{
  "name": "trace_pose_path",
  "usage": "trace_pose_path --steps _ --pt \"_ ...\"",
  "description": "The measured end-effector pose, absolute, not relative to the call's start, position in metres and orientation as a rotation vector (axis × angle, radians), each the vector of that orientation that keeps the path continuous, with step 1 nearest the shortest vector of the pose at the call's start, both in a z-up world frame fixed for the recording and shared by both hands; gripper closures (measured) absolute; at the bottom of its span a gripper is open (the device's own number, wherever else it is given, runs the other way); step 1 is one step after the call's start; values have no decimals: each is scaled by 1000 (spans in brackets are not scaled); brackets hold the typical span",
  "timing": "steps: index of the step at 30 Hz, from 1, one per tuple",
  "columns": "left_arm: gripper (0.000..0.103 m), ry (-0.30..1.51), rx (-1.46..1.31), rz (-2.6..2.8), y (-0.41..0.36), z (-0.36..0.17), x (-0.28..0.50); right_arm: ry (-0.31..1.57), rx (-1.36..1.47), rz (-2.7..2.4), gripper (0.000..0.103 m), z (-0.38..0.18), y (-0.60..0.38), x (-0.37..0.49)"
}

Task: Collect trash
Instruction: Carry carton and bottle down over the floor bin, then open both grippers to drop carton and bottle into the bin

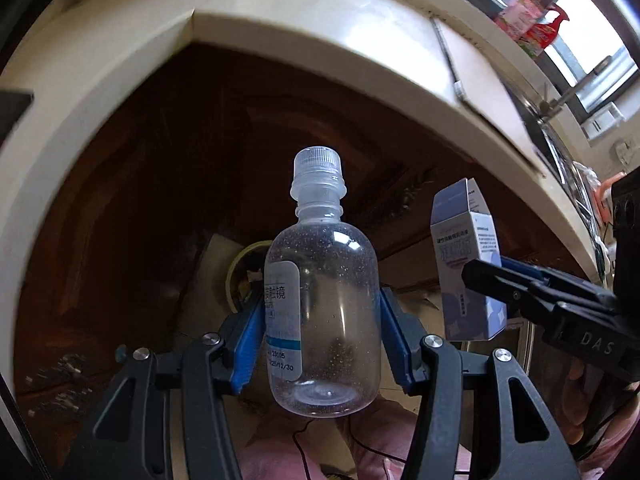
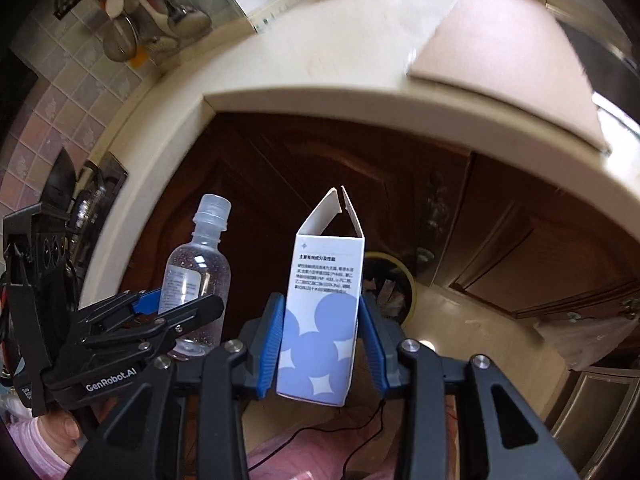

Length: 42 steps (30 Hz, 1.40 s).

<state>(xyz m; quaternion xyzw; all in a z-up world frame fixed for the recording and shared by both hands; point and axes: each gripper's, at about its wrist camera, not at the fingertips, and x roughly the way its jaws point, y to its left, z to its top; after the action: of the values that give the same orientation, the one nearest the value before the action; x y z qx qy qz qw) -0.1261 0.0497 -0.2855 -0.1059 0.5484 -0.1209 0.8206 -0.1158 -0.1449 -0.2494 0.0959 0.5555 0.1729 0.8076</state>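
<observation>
I'm holding the bottle [image 1: 322,300] clamped in left claw [image 1: 322,316], box [image 2: 320,320] clamped in right claw [image 2: 320,336], both clear of the surface [image 2: 320,68], probably for the bin [image 2: 394,284] below.

The left tongs [image 1: 322,316] are gripping a clear plastic bottle [image 1: 322,304] upright between blue pads [image 1: 250,344], cap up. To its right, the right tongs [image 1: 494,284] are clasping a pale blue carton [image 1: 466,256]. A cream tabletop [image 1: 280,20] is curving above dark wooden cabinet doors [image 1: 160,180].
</observation>
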Motion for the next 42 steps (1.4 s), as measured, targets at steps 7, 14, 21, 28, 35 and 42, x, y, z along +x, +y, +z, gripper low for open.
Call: trace_pose_path --steps 7,14,21,28,35,42 --pt "50 1213 -299 -176 50 -369 -113 1253 116 422 65 -328 -135 -99" --pt "50 1235 -376 -98 51 -455 -102 1289 52 485 65 -403 -126 -77" --pt "50 1243 -372 -42 57 -533 -94 1287 22 522 65 -471 -113 -57" --pt "50 1252 -370 -1 59 -596 -88 1285 -2 530 65 -526 -103 -48" --pt "49 1263 -335 23 52 -625 -80 1314 -8 514 64 -561 -101 -39" --pt "32 1283 -323 79 56 -636 -77 1341 6 535 63 -577 -100 -32"
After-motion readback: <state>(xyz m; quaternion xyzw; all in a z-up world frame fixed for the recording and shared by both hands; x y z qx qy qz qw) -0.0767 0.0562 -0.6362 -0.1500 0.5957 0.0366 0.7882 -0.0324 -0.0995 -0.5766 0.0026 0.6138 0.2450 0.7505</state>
